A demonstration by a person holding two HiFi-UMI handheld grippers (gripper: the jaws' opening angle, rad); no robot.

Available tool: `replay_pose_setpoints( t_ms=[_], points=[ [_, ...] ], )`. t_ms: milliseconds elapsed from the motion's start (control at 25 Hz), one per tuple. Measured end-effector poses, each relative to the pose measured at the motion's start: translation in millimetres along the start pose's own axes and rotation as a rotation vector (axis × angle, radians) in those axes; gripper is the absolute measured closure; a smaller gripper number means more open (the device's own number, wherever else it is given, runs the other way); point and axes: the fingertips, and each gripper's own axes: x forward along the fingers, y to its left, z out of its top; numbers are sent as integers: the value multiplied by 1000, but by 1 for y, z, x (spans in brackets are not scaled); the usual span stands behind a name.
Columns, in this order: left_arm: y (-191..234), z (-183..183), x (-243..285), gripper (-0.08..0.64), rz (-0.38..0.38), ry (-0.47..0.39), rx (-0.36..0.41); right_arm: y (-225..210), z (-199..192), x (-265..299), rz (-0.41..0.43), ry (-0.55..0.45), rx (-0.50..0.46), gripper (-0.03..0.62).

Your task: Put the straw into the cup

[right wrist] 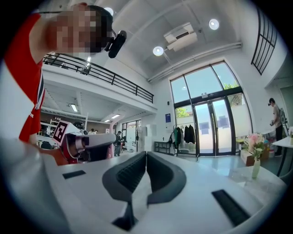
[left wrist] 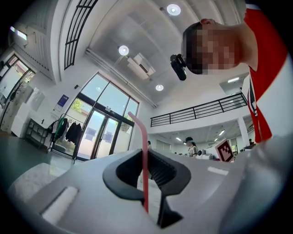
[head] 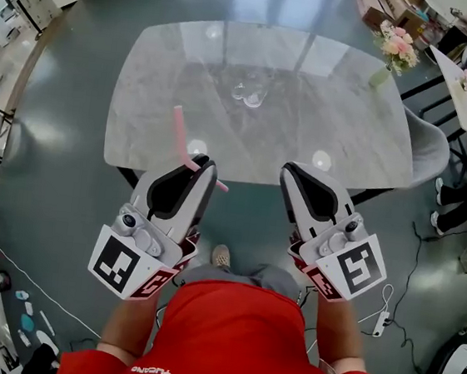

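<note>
**Straw gripped in left tongs, cup out on the bench, right tongs closed on nothing**

Left tongs [head: 203,163] are clamped on the pink straw [head: 178,134]. In the left gripper view the straw runs straight up through the narrow slot between the two dark pads and both pads press on it. Its top curves off to the left above the tips. In the head view the long part of the straw sticks out past the tips, slanting up-left over the marble bench [head: 334,110]. A short pink end pokes out on the other side of the tongs, toward the right.

Right tongs [head: 296,171] have the pads brought together, tips touching, with nothing between them. That is clear in the right gripper view. The same view also catches the left tongs off to the side, at about the same height.

Both tongs sit side by side with a gap between them. Their tips are just over the near edge of the bench and point away from the person. Marker cubes are at the back of each, near the person's red shirt [head: 233,341].

The cup [head: 249,95] is clear glass. It stands on the bench around the middle, a bit toward the far side, well apart from the straw and from both tongs. Its exact shape is hard to make out against the marble.

A vase of flowers [head: 397,48] is at the far right corner of the bench. A grey chair [head: 429,150] is on the right side. One shoe [head: 220,257] shows on the floor below, between the tongs.
</note>
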Motion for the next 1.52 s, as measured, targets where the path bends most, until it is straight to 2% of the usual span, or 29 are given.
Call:
replay_pose_setpoints(
  t_ms=[240, 600, 1520],
  points=[
    [8, -4, 8, 522, -3, 23, -3, -4, 0, 9, -2, -15, 3, 591],
    [33, -15, 51, 522, 18, 43, 31, -38, -10, 34, 13, -19, 18, 591],
    [120, -62, 184, 522, 203, 86, 63, -170, -25, 107, 136, -11, 49, 591]
  ],
)
